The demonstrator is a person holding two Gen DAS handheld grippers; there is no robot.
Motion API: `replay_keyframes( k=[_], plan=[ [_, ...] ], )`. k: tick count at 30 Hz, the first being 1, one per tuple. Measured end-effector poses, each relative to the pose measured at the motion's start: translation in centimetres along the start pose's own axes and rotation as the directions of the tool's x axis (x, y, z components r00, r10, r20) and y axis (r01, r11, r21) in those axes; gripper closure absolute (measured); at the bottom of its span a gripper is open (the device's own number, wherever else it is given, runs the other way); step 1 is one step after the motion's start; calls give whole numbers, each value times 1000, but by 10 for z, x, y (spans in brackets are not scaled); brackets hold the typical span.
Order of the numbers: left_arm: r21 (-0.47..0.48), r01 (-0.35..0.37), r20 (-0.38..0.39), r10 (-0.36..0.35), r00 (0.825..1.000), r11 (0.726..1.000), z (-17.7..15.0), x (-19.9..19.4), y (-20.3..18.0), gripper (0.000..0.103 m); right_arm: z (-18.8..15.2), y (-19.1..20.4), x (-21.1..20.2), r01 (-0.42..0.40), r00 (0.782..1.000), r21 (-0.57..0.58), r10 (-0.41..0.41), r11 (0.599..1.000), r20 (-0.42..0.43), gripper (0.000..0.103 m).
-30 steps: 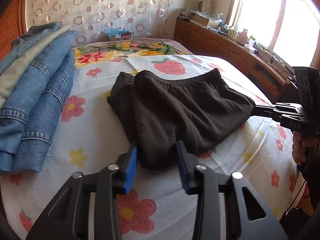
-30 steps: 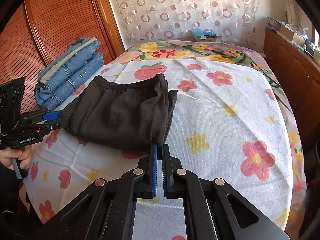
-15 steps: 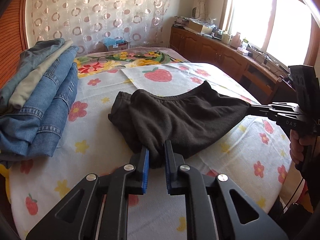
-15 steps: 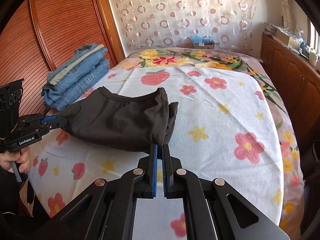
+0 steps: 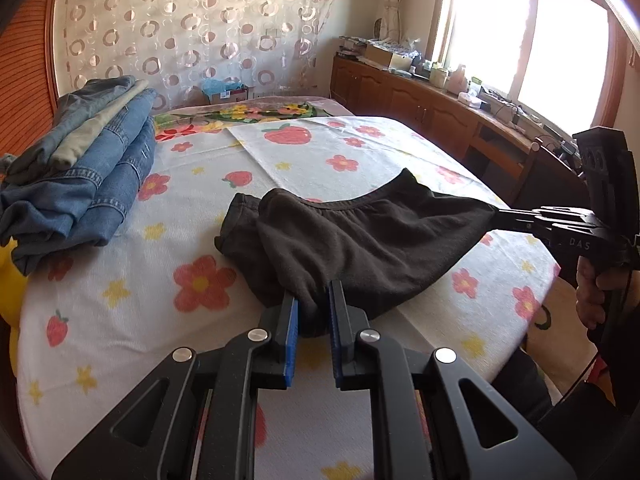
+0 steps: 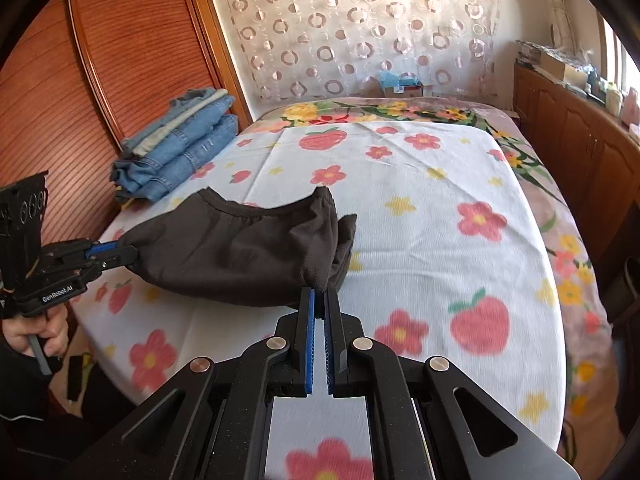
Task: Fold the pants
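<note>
Dark brown pants (image 5: 360, 240) hang stretched between both grippers, lifted partly off the flowered bed sheet (image 5: 120, 300). My left gripper (image 5: 313, 304) is shut on a bunched corner of the pants at the near edge. In the right wrist view the same pants (image 6: 240, 248) sag toward the left, and my right gripper (image 6: 319, 294) is shut on their other corner. The far end, with the elastic waistband up, still trails on the sheet. Each gripper shows in the other's view, the right gripper (image 5: 516, 216) at the right and the left gripper (image 6: 116, 252) at the left.
A stack of folded jeans (image 5: 80, 176) lies at the far left of the bed by a wooden wardrobe (image 6: 80, 80). A wooden cabinet (image 5: 440, 108) with clutter runs under the window on the right. A person's hands (image 6: 36, 332) hold the gripper handles at the bed's near edge.
The left gripper closed on the pants corner. Both grippers then drew back toward the near edge of the bed and rose a little, dragging the pants along and lifting them.
</note>
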State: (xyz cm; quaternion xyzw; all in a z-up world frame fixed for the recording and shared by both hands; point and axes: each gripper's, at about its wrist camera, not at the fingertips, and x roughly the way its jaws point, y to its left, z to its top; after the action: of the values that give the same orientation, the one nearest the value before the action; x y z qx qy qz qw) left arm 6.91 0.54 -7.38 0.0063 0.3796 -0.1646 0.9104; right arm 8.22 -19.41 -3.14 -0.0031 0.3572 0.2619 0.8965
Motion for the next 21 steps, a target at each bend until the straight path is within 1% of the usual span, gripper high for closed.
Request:
replay_keyframes(
  k=[4,9,12,16,17,18,19,20,21],
  plan=[
    [-6,0,-7,0,1000,1000,-7,-4,-5,88,-5,5,-5,13,1000,-26,-13,1000,-23,99],
    [-7,-12,-25,12,1000,1000,-9,-3,-5,88,-7,6,-5,12,999,-15,-13,1000,-47,99],
    [-7,-14,-28,14,1000,1000,-8,-4,-6,85,-3,12,-9,35,999,-38,-36,999,-38,98],
    [-5,-9,-21,9,1000,1000,-6,-5,-5,80,0,16,-16,42,999,-55,-43,998,-12,97],
    [-4,-6,-18,6,1000,1000,-6,-6,-5,75,2,17,-17,45,999,-61,-46,997,-4,97],
    [-4,-5,-15,5,1000,1000,-5,-7,-4,66,3,17,-19,45,999,-64,-45,997,4,95],
    [-9,-3,-10,3,1000,1000,-3,-7,-2,61,4,17,-20,43,999,-63,-42,997,8,93],
    [-13,0,-6,0,1000,1000,-2,-7,-2,51,4,17,-20,44,999,-63,-44,997,8,88],
    [-17,4,-3,-4,1000,1000,-1,-7,0,47,4,17,-19,48,999,-64,-48,997,6,84]
  ],
)
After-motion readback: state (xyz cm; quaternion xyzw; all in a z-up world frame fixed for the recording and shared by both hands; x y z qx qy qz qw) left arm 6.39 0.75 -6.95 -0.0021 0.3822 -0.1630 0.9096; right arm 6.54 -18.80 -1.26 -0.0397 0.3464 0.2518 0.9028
